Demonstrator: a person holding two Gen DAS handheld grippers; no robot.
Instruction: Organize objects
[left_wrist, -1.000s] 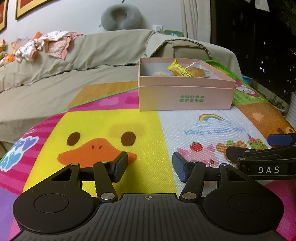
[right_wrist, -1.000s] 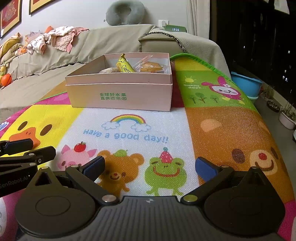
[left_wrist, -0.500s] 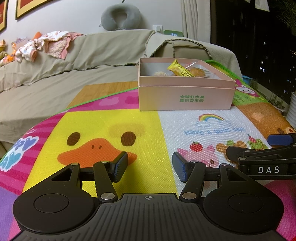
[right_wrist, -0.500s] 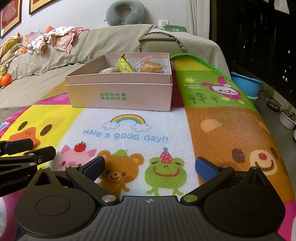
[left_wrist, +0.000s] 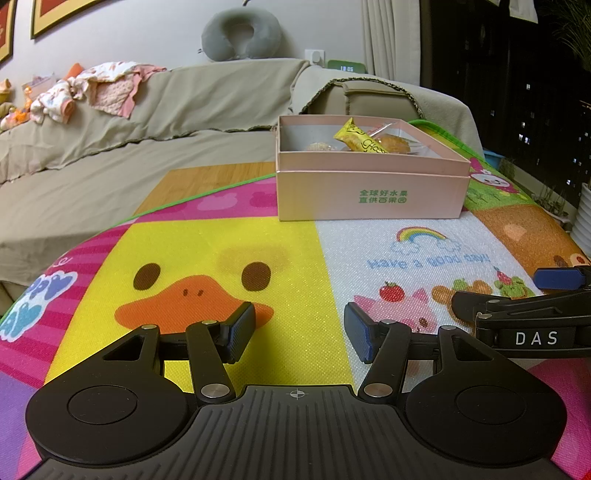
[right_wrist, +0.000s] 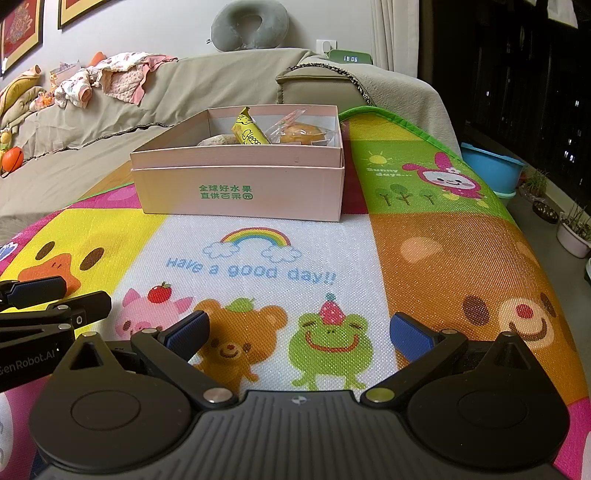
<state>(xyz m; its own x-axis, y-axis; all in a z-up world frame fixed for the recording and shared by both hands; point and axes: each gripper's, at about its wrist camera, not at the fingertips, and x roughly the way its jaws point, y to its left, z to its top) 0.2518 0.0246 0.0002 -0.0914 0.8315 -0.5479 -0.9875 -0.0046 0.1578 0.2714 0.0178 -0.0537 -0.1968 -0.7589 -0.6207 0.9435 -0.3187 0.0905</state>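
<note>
Left gripper (left_wrist: 299, 328): fingers spread wide, nothing between them, poised low over the yellow duck panel of the mat (left_wrist: 207, 240). Right gripper (right_wrist: 299, 332): fingers also spread wide and empty, over the bear and frog prints, just beside the left gripper.

Task item: the pink box (right_wrist: 240, 184), open-topped, sitting on the far part of the mat, well apart from both sets of fingers. It holds a yellow packet (right_wrist: 249, 131), a wrapped bun (right_wrist: 303, 133) and a paler round item to the left that is mostly hidden by the near wall.

Governing relation: the box lies straight ahead and beyond both grippers. From the left gripper it sits ahead and to the right; from the right gripper it sits ahead and slightly left. Neither gripper is clearly nearer.

Orientation: the long axis of the box runs across the view, left to right, with its printed long side facing the grippers. The yellow packet stands tilted, one end raised toward the upper left, its long axis roughly upright. No loose items show on the mat, so the sorting appears largely done.
</note>
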